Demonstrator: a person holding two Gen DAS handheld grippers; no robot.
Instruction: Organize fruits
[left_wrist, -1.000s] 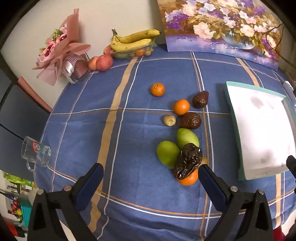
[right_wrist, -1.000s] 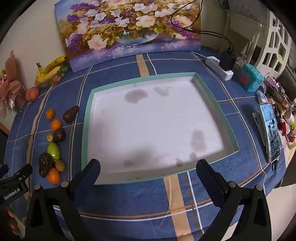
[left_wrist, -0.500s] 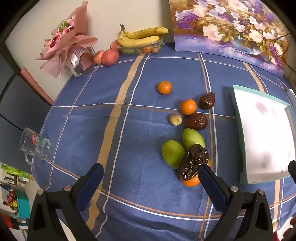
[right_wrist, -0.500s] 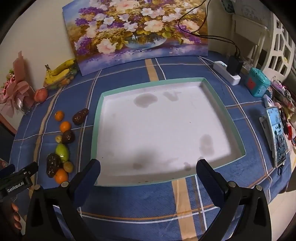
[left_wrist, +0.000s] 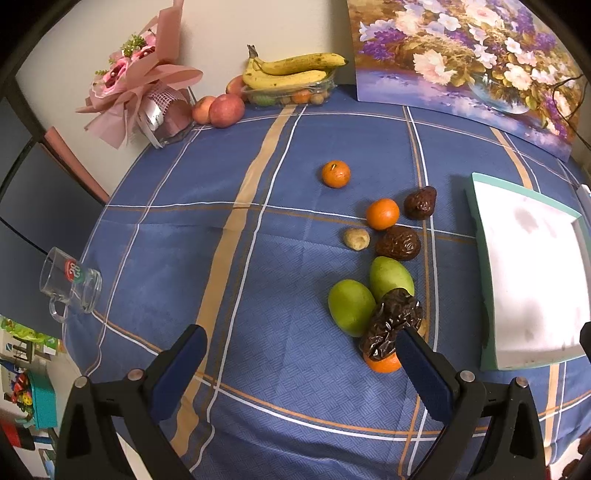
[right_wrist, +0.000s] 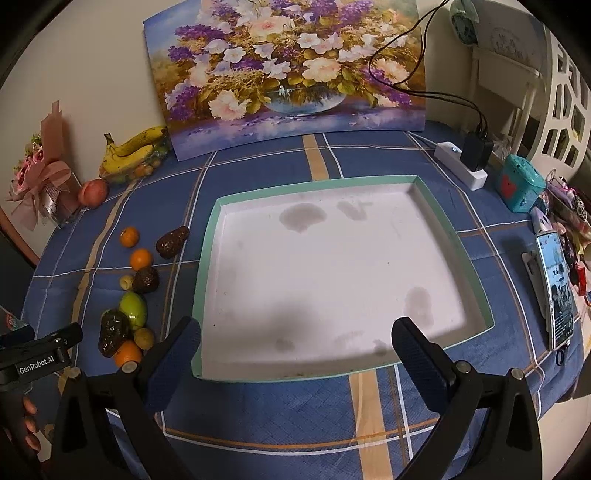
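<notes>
1. Two grippers hover above the table, both with fingers spread wide and nothing between them: the left gripper (left_wrist: 301, 349) over the table's left half, the right gripper (right_wrist: 295, 341) over the near rim of the tray (right_wrist: 207, 251).
2. The tray, white inside with a mint-green rim, lies in the middle of the blue checked tablecloth (left_wrist: 184, 240) and holds no fruit.
3. Loose fruit sits in a line just left of the tray's left rim: two oranges (left_wrist: 335, 174) (left_wrist: 382, 213), two wrinkled dark fruits (left_wrist: 420, 202) (left_wrist: 398, 243), and a small pale one (left_wrist: 356, 239).
4. Nearer the table's front edge, two green mangoes (left_wrist: 351, 307) (left_wrist: 390, 275) touch each other; a long dark fruit (left_wrist: 389, 325) leans on them, over a third orange (left_wrist: 382, 363). A small yellowish fruit (right_wrist: 144, 338) beside it is possibly a kiwi.
5. Bananas (left_wrist: 291, 72) and apples (left_wrist: 226, 110) stand at the far left corner.
</notes>
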